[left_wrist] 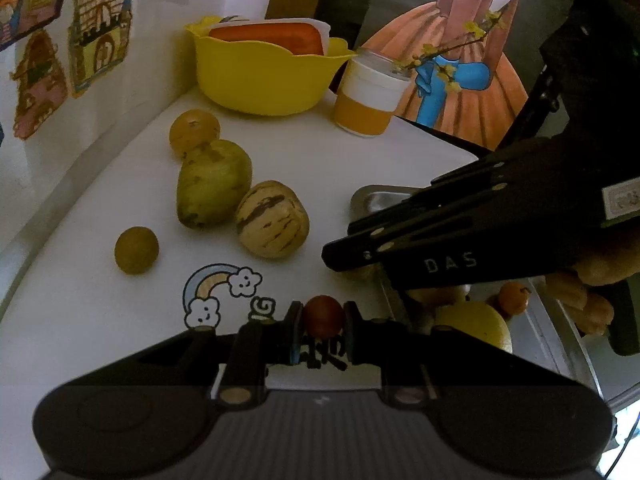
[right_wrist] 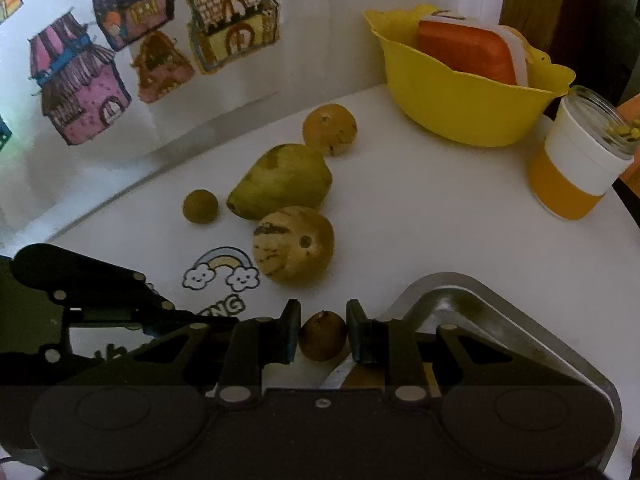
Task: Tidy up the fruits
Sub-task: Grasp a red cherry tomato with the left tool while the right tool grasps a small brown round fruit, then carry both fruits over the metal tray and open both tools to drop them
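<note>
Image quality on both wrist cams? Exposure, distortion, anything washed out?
Left wrist: dim and warm-tinted, right gripper a near-black silhouette, fisheye bends the table edge. Right wrist: same dimness, wall stickers sharp and brighter, metal tray shows a mild sheen, no blown highlights.

left hand-held gripper and right hand-held gripper each pinch a small round fruit.
</note>
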Action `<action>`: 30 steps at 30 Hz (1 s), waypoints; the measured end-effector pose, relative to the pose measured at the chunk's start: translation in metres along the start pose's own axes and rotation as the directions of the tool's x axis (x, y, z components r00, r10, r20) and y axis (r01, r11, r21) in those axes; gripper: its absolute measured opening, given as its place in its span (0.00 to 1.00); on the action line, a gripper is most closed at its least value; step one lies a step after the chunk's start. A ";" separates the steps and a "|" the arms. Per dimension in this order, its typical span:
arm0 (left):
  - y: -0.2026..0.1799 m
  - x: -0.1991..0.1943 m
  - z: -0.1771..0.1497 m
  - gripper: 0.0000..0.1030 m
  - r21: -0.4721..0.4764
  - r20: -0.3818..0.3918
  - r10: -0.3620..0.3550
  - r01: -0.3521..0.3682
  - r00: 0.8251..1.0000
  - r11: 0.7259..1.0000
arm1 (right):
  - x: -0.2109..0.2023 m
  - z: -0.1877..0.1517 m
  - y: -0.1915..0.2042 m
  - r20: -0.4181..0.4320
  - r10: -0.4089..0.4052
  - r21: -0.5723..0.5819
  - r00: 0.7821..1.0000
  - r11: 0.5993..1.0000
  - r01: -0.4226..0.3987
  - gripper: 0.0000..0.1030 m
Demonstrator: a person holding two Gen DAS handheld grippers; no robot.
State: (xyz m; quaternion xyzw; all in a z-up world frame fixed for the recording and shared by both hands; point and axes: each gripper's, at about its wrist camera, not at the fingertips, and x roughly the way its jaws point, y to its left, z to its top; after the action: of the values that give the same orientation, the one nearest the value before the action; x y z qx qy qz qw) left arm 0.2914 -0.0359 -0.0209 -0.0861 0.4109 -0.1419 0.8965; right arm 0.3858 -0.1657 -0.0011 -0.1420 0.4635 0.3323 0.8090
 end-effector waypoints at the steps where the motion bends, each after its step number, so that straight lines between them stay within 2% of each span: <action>1: -0.001 -0.001 0.000 0.22 -0.002 0.002 -0.002 0.002 1.000 1.000 | -0.002 -0.001 0.000 0.005 0.004 0.005 1.000 1.000 -0.004 0.25; 11: -0.003 -0.012 0.001 0.22 -0.029 0.030 -0.021 0.022 0.999 0.999 | -0.034 -0.006 0.002 0.095 0.029 0.031 0.995 0.999 -0.032 0.25; 18: -0.012 -0.024 0.007 0.22 -0.033 0.064 -0.041 0.043 0.997 0.999 | -0.064 -0.010 -0.008 0.154 0.018 0.061 0.988 0.998 -0.027 0.25; 28: -0.036 -0.011 0.043 0.22 -0.061 0.139 -0.085 0.094 0.987 0.994 | -0.100 -0.032 -0.056 0.222 -0.097 0.171 0.970 0.983 0.059 0.25; 30: -0.041 -0.004 0.051 0.22 -0.058 0.160 -0.074 0.084 0.984 0.995 | -0.101 -0.039 -0.068 0.231 -0.135 0.194 0.964 0.977 0.090 0.25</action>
State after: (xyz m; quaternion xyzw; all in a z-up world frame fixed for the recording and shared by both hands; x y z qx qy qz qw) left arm 0.3199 -0.0714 0.0258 -0.1422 0.3393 -0.1569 0.9165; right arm 0.3704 -0.2780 0.0584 -0.0520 0.3804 0.2571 0.8868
